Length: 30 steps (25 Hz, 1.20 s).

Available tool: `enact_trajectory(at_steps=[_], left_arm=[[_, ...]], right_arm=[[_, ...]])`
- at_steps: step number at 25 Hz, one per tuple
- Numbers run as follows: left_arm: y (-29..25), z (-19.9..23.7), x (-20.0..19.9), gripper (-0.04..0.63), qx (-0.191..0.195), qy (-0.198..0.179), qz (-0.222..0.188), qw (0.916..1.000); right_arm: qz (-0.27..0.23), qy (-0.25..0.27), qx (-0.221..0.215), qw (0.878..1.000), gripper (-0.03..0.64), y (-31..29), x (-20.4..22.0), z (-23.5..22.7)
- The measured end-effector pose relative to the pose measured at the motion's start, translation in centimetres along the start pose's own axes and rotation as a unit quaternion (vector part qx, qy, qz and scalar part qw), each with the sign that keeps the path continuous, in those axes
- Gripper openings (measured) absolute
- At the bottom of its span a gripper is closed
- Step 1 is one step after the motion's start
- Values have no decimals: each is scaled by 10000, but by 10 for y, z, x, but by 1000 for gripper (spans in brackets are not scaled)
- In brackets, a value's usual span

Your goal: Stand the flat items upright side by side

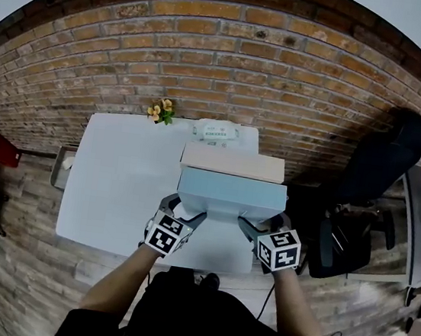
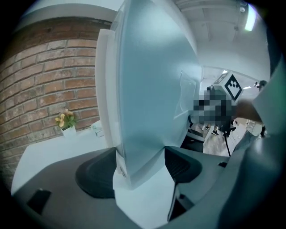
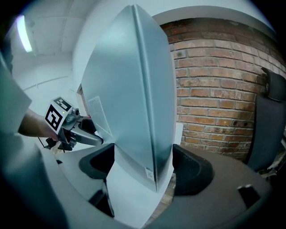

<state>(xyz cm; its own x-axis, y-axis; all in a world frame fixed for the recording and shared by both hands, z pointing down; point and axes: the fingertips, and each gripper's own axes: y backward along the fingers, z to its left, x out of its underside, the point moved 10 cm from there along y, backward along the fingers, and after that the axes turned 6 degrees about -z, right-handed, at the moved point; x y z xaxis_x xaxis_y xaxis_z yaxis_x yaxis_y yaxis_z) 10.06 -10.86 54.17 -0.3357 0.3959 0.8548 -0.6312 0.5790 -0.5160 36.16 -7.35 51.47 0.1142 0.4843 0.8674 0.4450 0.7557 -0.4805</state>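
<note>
— First entry?

— Pale blue flat box (image 1: 231,195), matte, seemingly card: upright, its broad face toward a cream flat box (image 1: 232,162) that stands just behind it at the white desk (image 1: 116,182).

— Held how?

— Left tongs (image 1: 189,216) clamped on one lower corner, right tongs (image 1: 253,227) on the other. Two grips, I'd judge, so it cannot tip while being squared beside its neighbour.
</note>
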Motion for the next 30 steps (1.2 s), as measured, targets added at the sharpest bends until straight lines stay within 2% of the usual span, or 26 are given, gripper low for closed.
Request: enact_trajectory(at_steps=[4, 6, 9, 18, 21, 30], left_arm=[[5, 4, -2, 345, 50, -307, 4, 9995], [7, 9, -2, 352, 129, -313, 12, 9994], [8, 17, -3, 372, 254, -254, 11, 9994], [6, 29, -13, 402, 659, -596, 126, 9960], [5, 30, -17, 411, 728, -725, 175, 9946], [-5, 36, -21, 431, 978, -761, 151, 9922]], right_arm=[[-55, -20, -22, 10000, 426, 9, 2, -11], [-60, -10, -84, 9999, 436, 13, 3, -19], [-64, 44, -403, 9992, 448, 13, 2, -28], [27, 903, -909, 9918, 448, -2, -13, -28], [60, 870, -953, 9916, 451, -3, -12, -28], [10, 719, -1174, 9905, 456, -17, -14, -28]])
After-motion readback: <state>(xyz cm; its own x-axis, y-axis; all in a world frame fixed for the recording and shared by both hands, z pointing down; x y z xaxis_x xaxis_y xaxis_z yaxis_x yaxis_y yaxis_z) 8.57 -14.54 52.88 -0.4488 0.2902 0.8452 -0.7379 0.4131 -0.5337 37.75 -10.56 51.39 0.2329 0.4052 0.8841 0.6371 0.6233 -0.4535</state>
